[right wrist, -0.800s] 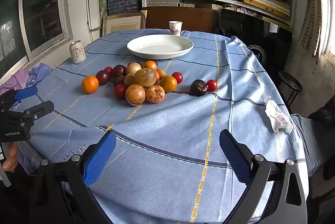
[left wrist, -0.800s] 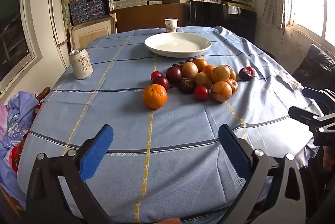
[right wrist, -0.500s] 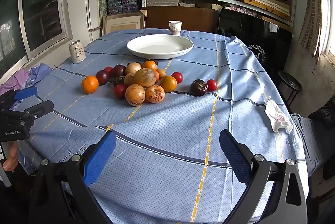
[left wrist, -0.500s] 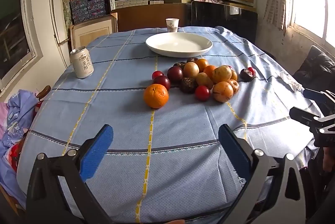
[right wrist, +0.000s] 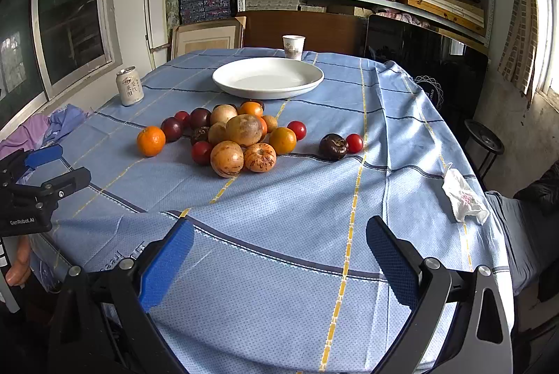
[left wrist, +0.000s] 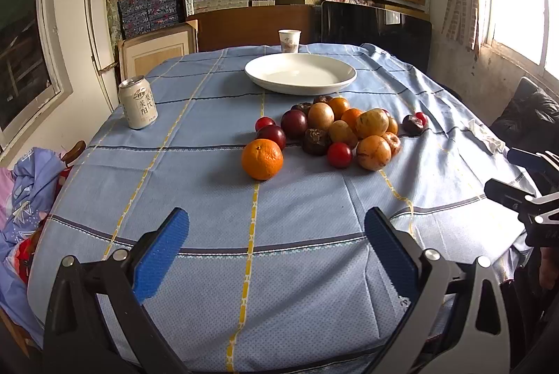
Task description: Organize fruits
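Observation:
A heap of mixed fruit (left wrist: 340, 129) (right wrist: 237, 136) lies mid-table on the blue cloth: tan, orange, dark purple and small red pieces. One orange (left wrist: 262, 159) (right wrist: 151, 140) sits apart at the heap's left. A dark fruit (right wrist: 333, 147) and a red one (right wrist: 354, 143) lie to the right. Behind the heap stands an empty white plate (left wrist: 300, 73) (right wrist: 268, 77). My left gripper (left wrist: 276, 231) is open over the near cloth, well short of the orange. My right gripper (right wrist: 279, 241) is open too, nothing between its blue pads.
A drink can (left wrist: 138, 102) (right wrist: 129, 90) stands at the table's left side and a paper cup (left wrist: 289, 41) (right wrist: 293, 47) behind the plate. A crumpled tissue (right wrist: 463, 196) lies near the right edge. Shelves of boxes fill the back wall. Clothes (left wrist: 24, 185) hang at the left.
The left gripper has crept slightly forward, so the fruit sits a little nearer in its view. The right gripper has not moved.

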`<state>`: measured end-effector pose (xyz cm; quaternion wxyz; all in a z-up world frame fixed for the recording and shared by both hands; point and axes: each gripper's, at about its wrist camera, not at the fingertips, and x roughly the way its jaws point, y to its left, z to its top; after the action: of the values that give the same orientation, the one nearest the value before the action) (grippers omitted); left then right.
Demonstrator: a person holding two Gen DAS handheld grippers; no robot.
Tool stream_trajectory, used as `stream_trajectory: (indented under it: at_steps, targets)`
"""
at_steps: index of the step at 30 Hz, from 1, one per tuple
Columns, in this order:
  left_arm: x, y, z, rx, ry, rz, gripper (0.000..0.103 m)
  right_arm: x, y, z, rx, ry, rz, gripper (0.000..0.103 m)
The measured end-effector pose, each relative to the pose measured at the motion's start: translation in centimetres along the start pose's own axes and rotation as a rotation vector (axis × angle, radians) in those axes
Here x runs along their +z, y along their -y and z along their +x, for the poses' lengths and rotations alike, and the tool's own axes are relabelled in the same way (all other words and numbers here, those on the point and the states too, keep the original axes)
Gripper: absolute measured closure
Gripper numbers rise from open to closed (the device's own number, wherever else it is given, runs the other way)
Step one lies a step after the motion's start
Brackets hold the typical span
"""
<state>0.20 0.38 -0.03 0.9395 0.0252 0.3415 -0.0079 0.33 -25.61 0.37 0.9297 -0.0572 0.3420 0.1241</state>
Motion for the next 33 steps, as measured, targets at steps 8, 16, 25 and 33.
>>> stream_trajectory:
  at_steps: [8,16,25,33]
  targets:
    - [-0.01,-0.01,0.01,0.001,-0.001,-0.001,0.004,-0.02,-0.13,-0.01,0.000,-0.001,-0.002,0.003]
    - [-0.01,-0.06,0.03,0.002,-0.001,-0.002,0.005,0.03,-0.05,-0.02,-0.002,-0.003,-0.004,0.003]
    - [-0.15,-0.14,0.01,0.001,-0.003,-0.002,0.005,0.04,-0.09,-0.09,-0.003,-0.005,-0.006,0.003]
    - [-0.13,-0.13,0.01,0.001,-0.004,-0.001,0.004,0.00,-0.18,-0.06,-0.005,-0.008,-0.005,0.003]
